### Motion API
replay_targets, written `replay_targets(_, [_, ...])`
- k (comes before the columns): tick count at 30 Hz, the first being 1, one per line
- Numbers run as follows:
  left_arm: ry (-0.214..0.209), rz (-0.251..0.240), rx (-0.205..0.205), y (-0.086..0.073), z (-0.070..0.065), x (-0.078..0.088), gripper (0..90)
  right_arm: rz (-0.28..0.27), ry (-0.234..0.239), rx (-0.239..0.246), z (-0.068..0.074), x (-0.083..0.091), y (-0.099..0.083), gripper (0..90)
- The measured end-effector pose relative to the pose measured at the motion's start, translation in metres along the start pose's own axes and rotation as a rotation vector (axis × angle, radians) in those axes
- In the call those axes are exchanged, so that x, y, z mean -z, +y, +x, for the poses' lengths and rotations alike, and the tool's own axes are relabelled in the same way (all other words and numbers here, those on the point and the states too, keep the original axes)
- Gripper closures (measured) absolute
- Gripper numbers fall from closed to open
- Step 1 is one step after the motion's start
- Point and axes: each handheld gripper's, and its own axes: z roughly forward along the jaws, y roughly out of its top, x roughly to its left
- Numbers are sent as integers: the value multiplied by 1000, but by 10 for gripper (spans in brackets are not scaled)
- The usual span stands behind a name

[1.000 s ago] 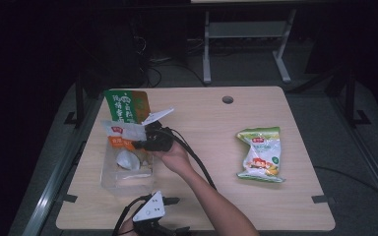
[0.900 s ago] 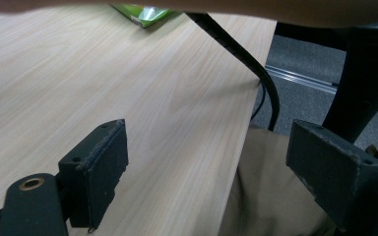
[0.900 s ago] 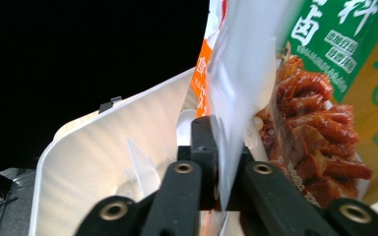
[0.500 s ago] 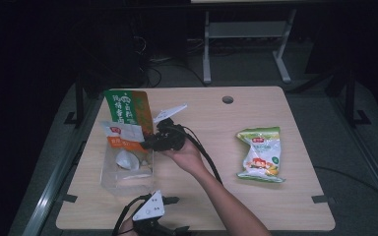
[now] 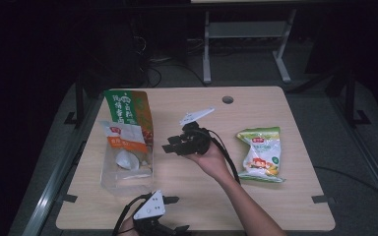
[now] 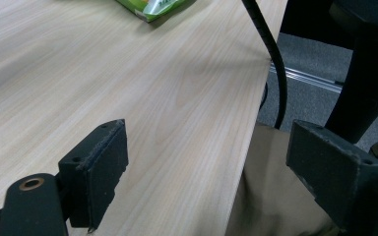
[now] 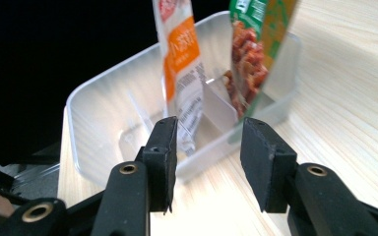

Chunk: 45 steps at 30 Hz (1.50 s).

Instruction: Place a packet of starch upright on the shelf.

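— So, nearest to you, what is your left gripper [image 5: 170, 214] doing?

— My left gripper sits at the near edge of the pale wooden table [image 5: 285, 206]. Its jaws are spread wide with nothing between them.

— And the right gripper [image 5: 173, 144]?

— My right hand [image 5: 211, 160] holds it over the middle of the table, pointing toward the clear plastic rectangular bin [image 5: 127, 174]. Its jaws have just been opening; they now stand apart and bare, just short of the bin's wall.

— What is in the bin?

— Two snack bags stand upright in it. The white and orange foil pouch [image 5: 123, 140] is in front, and the taller green and orange bag [image 5: 128, 110] is behind it, leaning on the far end. In the right gripper view a clear divider [image 7: 216, 105] stands between them.

— Anything farther off?

— A green and yellow snack packet [image 5: 260, 155] lies flat on the right side of the table, well apart from the bin.
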Motion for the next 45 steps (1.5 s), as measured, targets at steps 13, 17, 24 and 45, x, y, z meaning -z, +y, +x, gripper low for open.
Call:
replay_targets(13, [2,5,-1,0,0,0,157,-11,-32,-38,-12,35,-20,498])
replay_targets(17, [3,6,0,0,1,0,157,-7,-50,-50,-15,44,-28,485])
replay_targets(24, [4,-10,10,-1,1,0,157,-8,-89,-59,-20,64,-39,471])
replay_targets(45, [6,-2,3,0,2,1,157,23,-205,-150,-39,124,-86,453])
